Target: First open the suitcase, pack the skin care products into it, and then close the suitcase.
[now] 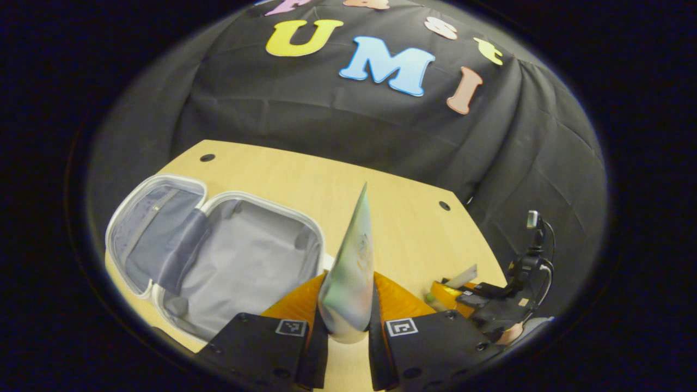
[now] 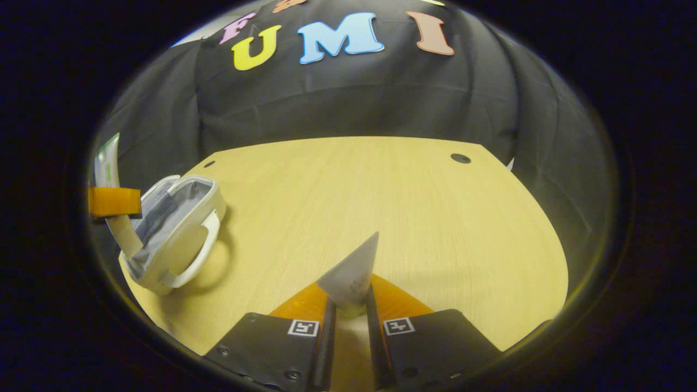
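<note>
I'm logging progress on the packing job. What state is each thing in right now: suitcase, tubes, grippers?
Suitcase: open, lid laid back flat on the table, nothing visible inside.
Pastel tube: held off the table in the left gripper, jaws closed on it.
Grey tube: held in the right gripper, jaws closed on it, not yet packed.

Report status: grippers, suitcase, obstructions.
Left gripper shut on tube. Right gripper shut on second tube. Suitcase open, nothing packed. Path looks clear.
</note>
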Demonstrator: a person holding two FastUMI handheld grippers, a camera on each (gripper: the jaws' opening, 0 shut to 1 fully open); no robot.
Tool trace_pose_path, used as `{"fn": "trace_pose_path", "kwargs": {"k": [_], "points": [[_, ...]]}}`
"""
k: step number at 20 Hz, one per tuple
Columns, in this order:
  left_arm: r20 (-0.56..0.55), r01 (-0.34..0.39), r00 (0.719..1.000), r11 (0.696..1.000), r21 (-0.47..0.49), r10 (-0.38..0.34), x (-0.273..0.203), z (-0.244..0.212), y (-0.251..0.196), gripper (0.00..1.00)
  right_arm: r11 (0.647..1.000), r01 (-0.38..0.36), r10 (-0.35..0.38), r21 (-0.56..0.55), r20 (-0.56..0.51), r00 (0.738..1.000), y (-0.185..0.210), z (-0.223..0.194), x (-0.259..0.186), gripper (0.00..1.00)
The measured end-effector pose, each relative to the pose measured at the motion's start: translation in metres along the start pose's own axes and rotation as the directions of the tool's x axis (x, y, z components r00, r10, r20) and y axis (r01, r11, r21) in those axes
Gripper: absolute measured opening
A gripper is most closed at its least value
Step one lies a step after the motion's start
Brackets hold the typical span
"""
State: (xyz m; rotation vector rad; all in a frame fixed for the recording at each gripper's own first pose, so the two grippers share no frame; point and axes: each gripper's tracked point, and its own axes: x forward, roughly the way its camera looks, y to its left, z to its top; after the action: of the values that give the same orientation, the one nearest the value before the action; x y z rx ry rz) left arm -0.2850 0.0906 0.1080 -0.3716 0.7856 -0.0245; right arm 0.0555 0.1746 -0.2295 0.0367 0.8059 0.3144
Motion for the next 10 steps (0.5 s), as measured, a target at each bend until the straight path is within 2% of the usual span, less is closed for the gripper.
{"fn": "trace_pose_path", "kwargs": {"k": [3, 4, 6, 7, 9, 10], "points": [[-0.055, -0.038, 0.998, 0.999, -0.018, 0.037, 0.001, -0.002, 0.053, 0.39, 0.997, -0.003, 0.002, 0.076, 0.009, 1.0, 0.029, 0.006, -0.02, 0.24], [-0.084, -0.046, 0.995, 0.999, -0.02, 0.045, 0.004, -0.006, 0.069, 0.36, 0.995, -0.014, 0.012, 0.094, 0.017, 1.0, 0.044, 0.009, -0.03, 0.23], [-0.163, -0.066, 0.985, 0.998, -0.012, 0.063, 0.009, -0.017, 0.1, 0.39, 0.991, -0.044, 0.041, 0.124, 0.027, 0.999, 0.079, 0.016, -0.047, 0.23], [-0.208, -0.076, 0.975, 0.997, -0.003, 0.074, 0.013, -0.026, 0.114, 0.36, 0.989, -0.063, 0.059, 0.136, 0.034, 0.998, 0.098, 0.018, -0.057, 0.23], [-0.26, -0.082, 0.962, 0.997, 0.013, 0.083, 0.022, -0.036, 0.135, 0.39, 0.986, -0.098, 0.093, 0.132, 0.044, 0.995, 0.135, 0.024, -0.069, 0.23], [-0.271, -0.077, 0.959, 0.997, 0.023, 0.08, 0.024, -0.038, 0.141, 0.35, 0.986, -0.113, 0.108, 0.124, 0.051, 0.993, 0.153, 0.027, -0.075, 0.23]]}}
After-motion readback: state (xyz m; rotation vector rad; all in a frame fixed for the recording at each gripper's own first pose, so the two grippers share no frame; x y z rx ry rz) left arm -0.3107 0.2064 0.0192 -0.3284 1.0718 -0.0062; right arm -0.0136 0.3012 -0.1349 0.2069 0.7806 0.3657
